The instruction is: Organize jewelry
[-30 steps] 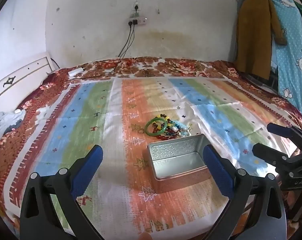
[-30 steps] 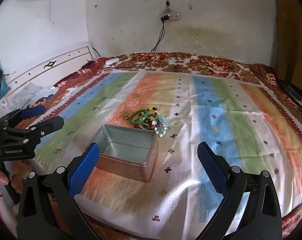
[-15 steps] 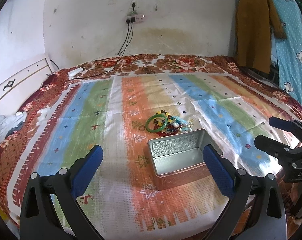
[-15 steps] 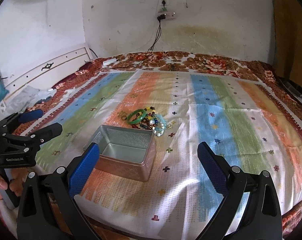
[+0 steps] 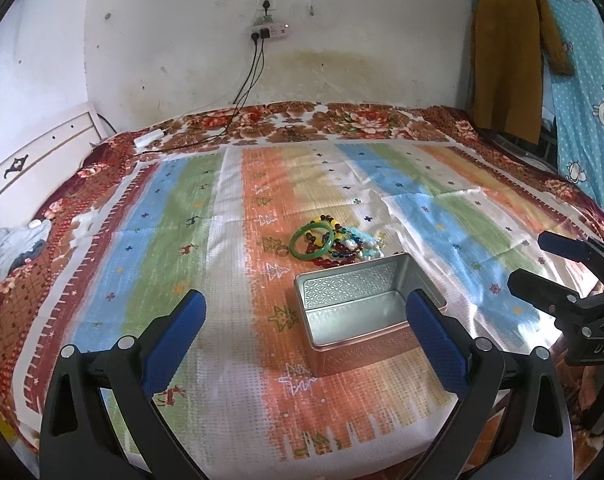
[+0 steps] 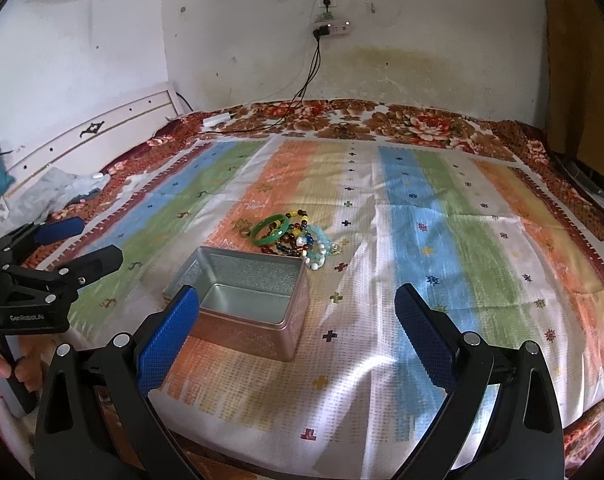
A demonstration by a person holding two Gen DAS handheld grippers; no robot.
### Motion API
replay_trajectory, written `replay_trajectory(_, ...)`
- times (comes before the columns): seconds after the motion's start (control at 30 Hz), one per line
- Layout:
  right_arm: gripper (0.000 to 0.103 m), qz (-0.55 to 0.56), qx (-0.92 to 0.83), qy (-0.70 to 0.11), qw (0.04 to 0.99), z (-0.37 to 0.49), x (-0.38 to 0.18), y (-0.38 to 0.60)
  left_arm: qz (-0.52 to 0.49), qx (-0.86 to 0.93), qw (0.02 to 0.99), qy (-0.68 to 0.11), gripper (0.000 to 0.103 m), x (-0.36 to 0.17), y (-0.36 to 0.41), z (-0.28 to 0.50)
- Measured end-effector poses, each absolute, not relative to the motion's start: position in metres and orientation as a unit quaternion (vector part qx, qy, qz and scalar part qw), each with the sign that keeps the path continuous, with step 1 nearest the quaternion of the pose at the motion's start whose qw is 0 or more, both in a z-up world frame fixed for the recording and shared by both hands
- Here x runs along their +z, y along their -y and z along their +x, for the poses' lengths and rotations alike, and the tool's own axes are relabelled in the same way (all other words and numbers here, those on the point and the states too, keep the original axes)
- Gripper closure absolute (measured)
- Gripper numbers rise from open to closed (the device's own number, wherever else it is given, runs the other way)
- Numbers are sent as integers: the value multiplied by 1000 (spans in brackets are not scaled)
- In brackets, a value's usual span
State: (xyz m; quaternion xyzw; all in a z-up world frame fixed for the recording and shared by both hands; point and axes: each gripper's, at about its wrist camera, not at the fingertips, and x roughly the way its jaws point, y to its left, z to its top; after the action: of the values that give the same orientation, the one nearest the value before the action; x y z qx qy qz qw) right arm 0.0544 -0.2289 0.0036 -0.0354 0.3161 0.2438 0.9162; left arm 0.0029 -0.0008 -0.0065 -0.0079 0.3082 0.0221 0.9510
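- The bed point(image 5: 441, 208) fills the room in front of me, under a striped cloth in blue, green, orange and white with a floral border at the far edge; cables run down the far wall from a socket point(image 5: 268, 32) onto it.
- A brown jacket point(image 5: 509, 64) hangs at the far right, and a white headboard point(image 6: 102, 136) stands along the left.
- Over the last second both cameras have risen and pulled back a touch: the near edge of the bed now sits lower in view and more of the cloth shows. Nothing on the bed has shifted.
- The tin point(image 5: 361, 308) stands open and empty near the near edge, on the orange stripe, no lid in sight.
- The jewelry point(image 5: 333, 242) lies in one heap just beyond the tin's far side: a green bangle point(image 5: 312, 243) on the left of the heap, beaded bracelets in red, yellow, blue and pale stones tangled to its right. None of it is in the tin yet.
- The left tongs point(image 5: 302, 332) hang wide open, holding nothing, short of the tin on the near side.
- The right tongs point(image 6: 298, 328) are equally wide open and empty, to the right of the tin.
- To my eye the job has not begun; the first reach has to carry over the tin to the heap, and the bangle looks the easiest piece to pinch.
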Motion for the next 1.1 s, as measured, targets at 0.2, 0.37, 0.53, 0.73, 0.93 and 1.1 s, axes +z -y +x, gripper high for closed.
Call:
replay_trajectory(0.2,4,-32,243,-320,915,55,2,228,-6,27,950,-312,5,-9,-1,6)
replay_trajectory(0.37,4,-31,243,-320,915,56,2,229,-4,26,950,-310,5,-9,0,6)
replay_trajectory(0.53,4,-28,247,-316,915,56,4,228,-2,26,951,-309,5,-10,0,6)
replay_trajectory(0.73,4,-27,246,-316,916,63,7,225,-4,27,950,-312,5,-11,0,7)
replay_trajectory(0.93,4,-16,247,-322,914,81,13,226,0,27,949,-314,5,-10,-3,11)
replay_trajectory(1.1,4,-6,250,-335,909,92,9,227,-3,35,947,-318,5,-8,-7,28)
